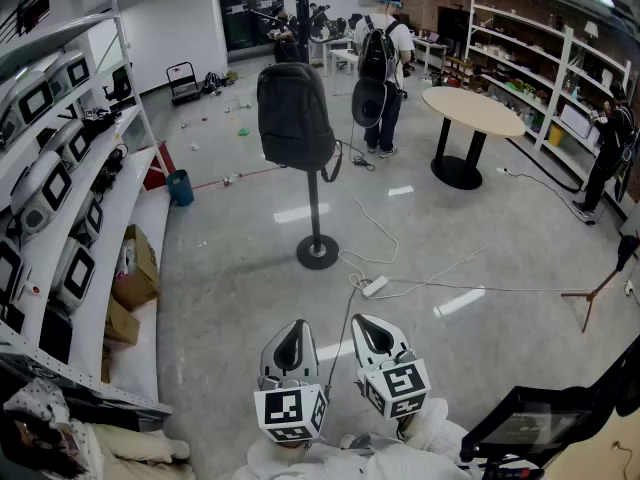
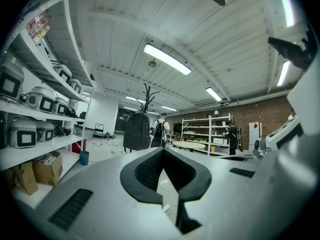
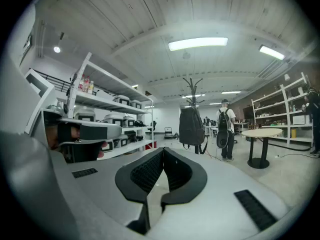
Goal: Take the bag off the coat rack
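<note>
Grey-white, the left gripper (image 1: 293, 333) and right gripper (image 1: 368, 326) sit low and side by side, each with its fingers (image 3: 149, 171) pressed together on nothing. Just ahead, a white power strip (image 1: 375, 286) lies on the glossy floor (image 1: 235, 278). Beyond it the black bag (image 1: 293, 116) hangs high on the dark coat rack (image 1: 316, 208), well apart from both grippers.

Bright, even light from ceiling strip lamps (image 3: 197, 43). The glossy floor (image 1: 250, 298) shows white glare streaks, one just left of the coat rack (image 1: 316, 208) and more to its right. Shadows are soft and faint. Heavy fisheye: shelves (image 1: 100, 208) left of the coat rack bow hard. Both gripper views go black at the corners. Background around the coat rack is sharp.
</note>
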Demonstrator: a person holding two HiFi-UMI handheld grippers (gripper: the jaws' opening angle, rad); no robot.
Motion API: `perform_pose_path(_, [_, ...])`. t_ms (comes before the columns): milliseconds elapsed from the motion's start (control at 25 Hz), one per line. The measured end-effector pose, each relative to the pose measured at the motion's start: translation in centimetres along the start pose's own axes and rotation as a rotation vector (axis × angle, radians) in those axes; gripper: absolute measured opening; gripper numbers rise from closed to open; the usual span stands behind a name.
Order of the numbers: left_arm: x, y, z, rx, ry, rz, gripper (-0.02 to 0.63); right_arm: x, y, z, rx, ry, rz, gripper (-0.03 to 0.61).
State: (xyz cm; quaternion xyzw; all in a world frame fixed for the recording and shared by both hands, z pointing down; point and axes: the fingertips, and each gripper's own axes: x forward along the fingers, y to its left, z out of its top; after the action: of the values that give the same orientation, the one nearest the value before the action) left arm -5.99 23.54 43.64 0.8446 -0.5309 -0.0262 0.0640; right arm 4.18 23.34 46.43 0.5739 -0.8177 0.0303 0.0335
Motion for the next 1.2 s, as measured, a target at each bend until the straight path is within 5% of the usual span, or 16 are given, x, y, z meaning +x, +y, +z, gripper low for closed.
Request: perform_pose_path(1200, [13.7, 4.4, -0.3, 0.006, 0.006, -0.02, 0.002, 11.4, -6.9, 0.3, 0.035, -0.018, -0.034, 0.011])
